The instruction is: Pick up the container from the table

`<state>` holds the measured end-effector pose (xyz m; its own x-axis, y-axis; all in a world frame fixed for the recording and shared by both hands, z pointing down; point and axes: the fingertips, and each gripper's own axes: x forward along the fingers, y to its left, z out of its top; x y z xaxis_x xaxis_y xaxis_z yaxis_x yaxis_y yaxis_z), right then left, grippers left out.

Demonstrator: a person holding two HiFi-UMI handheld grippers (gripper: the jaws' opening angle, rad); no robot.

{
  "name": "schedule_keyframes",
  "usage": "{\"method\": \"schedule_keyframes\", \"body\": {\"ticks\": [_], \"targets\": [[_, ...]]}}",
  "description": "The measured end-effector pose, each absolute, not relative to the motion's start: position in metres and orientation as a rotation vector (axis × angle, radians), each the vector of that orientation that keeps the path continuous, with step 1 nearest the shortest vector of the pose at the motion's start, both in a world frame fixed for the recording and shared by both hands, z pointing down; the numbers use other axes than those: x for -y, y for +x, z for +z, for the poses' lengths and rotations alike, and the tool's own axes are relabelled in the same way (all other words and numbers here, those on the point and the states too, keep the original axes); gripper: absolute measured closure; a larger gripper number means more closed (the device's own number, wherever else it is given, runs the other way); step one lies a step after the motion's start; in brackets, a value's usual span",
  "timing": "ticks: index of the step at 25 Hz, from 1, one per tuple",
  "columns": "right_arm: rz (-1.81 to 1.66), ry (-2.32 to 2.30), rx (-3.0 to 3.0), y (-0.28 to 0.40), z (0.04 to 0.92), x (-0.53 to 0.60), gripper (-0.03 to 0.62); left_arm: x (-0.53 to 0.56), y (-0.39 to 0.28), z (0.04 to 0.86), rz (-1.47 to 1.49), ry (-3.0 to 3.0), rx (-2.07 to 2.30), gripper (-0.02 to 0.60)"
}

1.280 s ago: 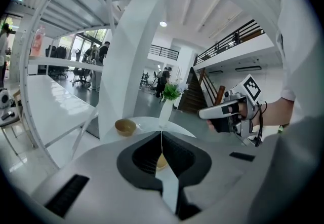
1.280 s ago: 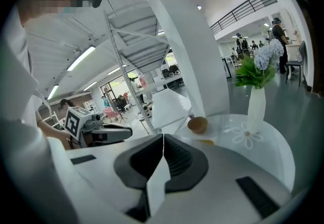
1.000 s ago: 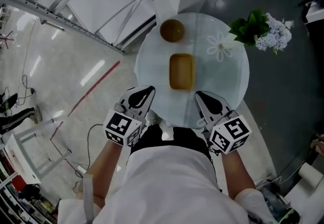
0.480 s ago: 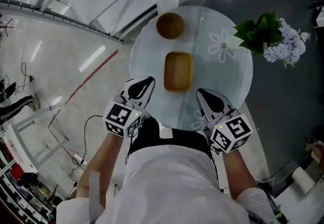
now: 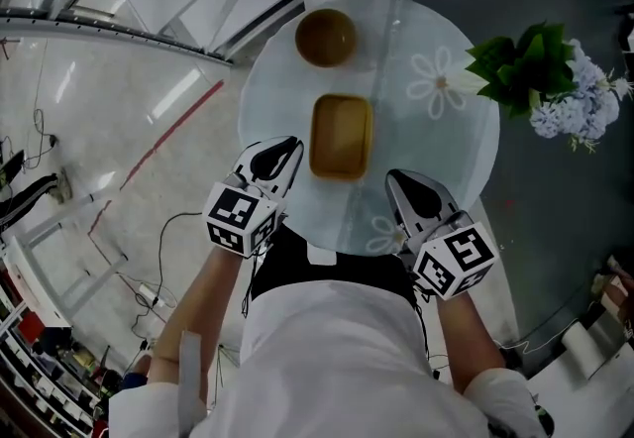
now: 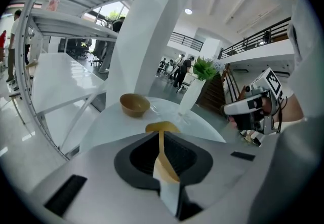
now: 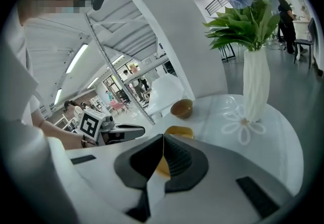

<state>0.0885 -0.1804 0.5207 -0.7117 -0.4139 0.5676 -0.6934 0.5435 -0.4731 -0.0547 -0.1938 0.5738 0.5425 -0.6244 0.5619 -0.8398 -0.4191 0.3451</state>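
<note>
Container (image 5: 342,137) | head view: whole | gripper views: only far rim

White top (image 5: 332,357); white left claw (image 5: 285,153), right claw (image 5: 400,182)

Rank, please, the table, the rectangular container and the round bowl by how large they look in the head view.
1. table, by far the largest.
2. rectangular container, clearly bigger than the bowl.
3. round bowl, smallest, though it sits slightly farther away.

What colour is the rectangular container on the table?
The container is mustard yellow; clearest in the head view.
</note>
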Motion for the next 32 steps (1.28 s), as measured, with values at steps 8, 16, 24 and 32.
{"method": "schedule_keyframes", "body": {"ticks": [8, 16, 24, 32], "targets": [[1.017, 0.887, 2.356, 0.099, 0.538, 0.181, 0.571, 0.196, -0.045, 0.602, 0.487, 2.124, 1.131, 0.490], [1.046, 0.894, 2.320, 0.115, 0.554, 0.179, 0.571, 0.202, -0.038, 0.631, 0.546, 2.063, 1.128, 0.465], [1.072, 0.909, 2.293, 0.127, 0.566, 0.178, 0.571, 0.206, -0.037, 0.653, 0.594, 2.004, 1.120, 0.463], [1.096, 0.926, 2.283, 0.133, 0.570, 0.175, 0.571, 0.204, -0.032, 0.660, 0.625, 1.954, 1.117, 0.500]]}}
